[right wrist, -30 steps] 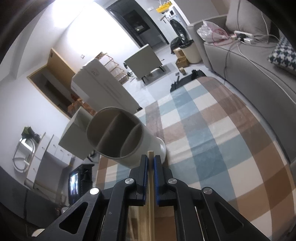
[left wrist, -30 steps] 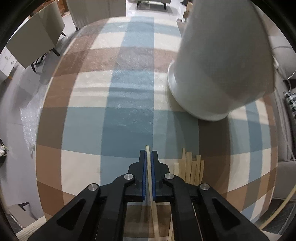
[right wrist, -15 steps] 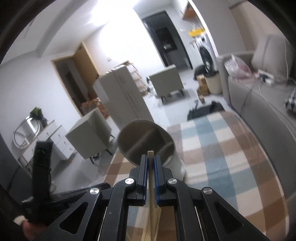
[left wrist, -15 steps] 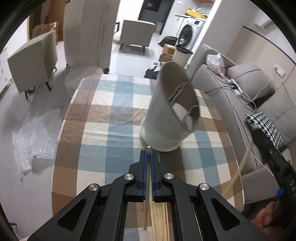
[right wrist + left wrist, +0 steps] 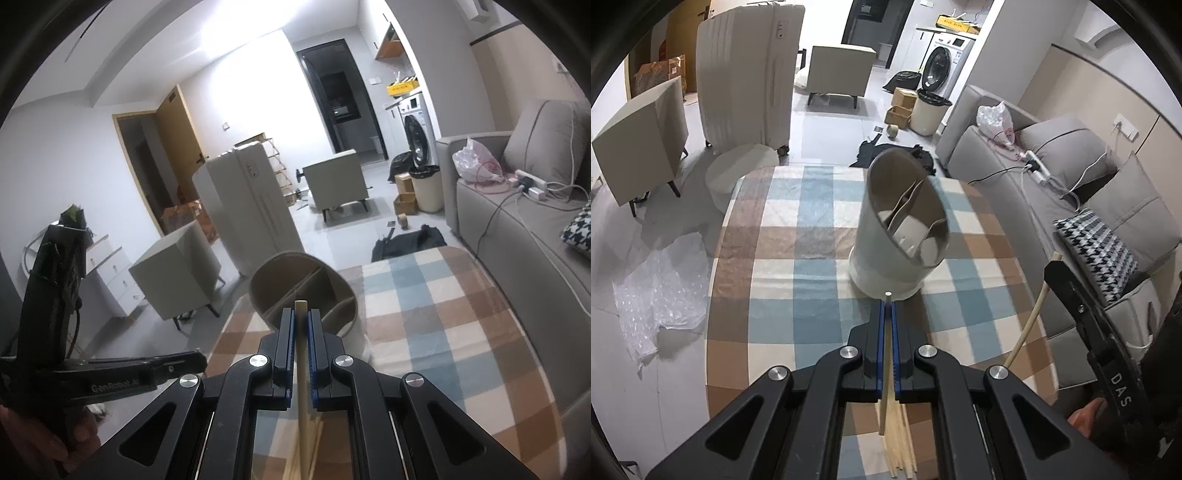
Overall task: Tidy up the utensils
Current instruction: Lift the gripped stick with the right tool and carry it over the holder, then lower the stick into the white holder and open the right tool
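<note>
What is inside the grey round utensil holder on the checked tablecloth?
The grey round utensil holder shows only divider walls and white bottom patches; no utensils visible. Its near wall hides part of the bottom.

A divided holder (image 5: 899, 236) is being seen standing on the table (image 5: 775, 258), with loose chopsticks (image 5: 899, 446) lying nearer the camera, a sofa (image 5: 1015, 184) flanking the right, and a suitcase (image 5: 746, 77) behind.

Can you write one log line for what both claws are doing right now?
left claw: shut on chopstick | right claw: shut on chopstick | holder: upright on table, empty
</note>
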Motion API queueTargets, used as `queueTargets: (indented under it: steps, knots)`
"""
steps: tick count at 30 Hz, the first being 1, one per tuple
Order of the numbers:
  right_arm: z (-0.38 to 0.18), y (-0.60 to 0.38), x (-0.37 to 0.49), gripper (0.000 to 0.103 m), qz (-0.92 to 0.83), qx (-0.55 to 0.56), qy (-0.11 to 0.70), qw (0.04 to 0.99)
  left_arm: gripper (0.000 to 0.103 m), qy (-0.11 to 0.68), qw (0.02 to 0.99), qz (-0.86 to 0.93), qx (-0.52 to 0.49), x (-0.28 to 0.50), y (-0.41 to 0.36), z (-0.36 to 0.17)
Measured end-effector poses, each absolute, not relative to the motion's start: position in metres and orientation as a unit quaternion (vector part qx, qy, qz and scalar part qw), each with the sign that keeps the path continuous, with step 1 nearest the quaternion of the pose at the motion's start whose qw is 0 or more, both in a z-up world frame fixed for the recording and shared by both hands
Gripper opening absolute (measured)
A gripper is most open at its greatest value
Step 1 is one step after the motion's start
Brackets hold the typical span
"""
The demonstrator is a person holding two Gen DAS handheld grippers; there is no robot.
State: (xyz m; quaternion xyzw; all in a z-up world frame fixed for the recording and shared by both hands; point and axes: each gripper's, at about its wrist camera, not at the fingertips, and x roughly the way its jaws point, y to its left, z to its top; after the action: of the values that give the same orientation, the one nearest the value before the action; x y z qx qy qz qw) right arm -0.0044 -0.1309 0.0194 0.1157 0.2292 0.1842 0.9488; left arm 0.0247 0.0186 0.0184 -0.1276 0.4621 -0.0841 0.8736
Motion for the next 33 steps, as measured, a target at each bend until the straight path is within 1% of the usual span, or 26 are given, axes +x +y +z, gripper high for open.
queueTargets:
  steps: [4,9,15,19,22,27,33]
  knots:
    - [0.045,-0.132,-0.004,0.006,0.192,0.121,0.204,0.952,0.000,0.432,0.886,-0.090,-0.142,0.030,0.030,0.054]
    - [0.092,-0.124,0.021,0.006,0.206,0.118,0.153,0.959,0.000,0.358,0.916,-0.088,-0.159,0.049,0.047,0.117]
    - [0.132,-0.110,0.070,0.006,0.210,0.117,0.113,0.964,0.000,0.280,0.946,-0.072,-0.146,0.081,0.048,0.157]
    - [0.138,-0.104,0.106,0.006,0.197,0.135,0.101,0.966,0.000,0.268,0.950,-0.078,-0.141,0.108,0.049,0.151]
    - [0.133,-0.100,0.133,0.006,0.194,0.149,0.098,0.965,0.000,0.277,0.947,-0.086,-0.136,0.124,0.048,0.136]
    - [0.111,-0.090,0.164,0.006,0.195,0.153,0.099,0.964,0.000,0.296,0.942,-0.084,-0.137,0.142,0.052,0.105]
    - [0.084,-0.086,0.187,0.006,0.193,0.162,0.120,0.960,0.000,0.304,0.937,-0.089,-0.147,0.146,0.054,0.093]
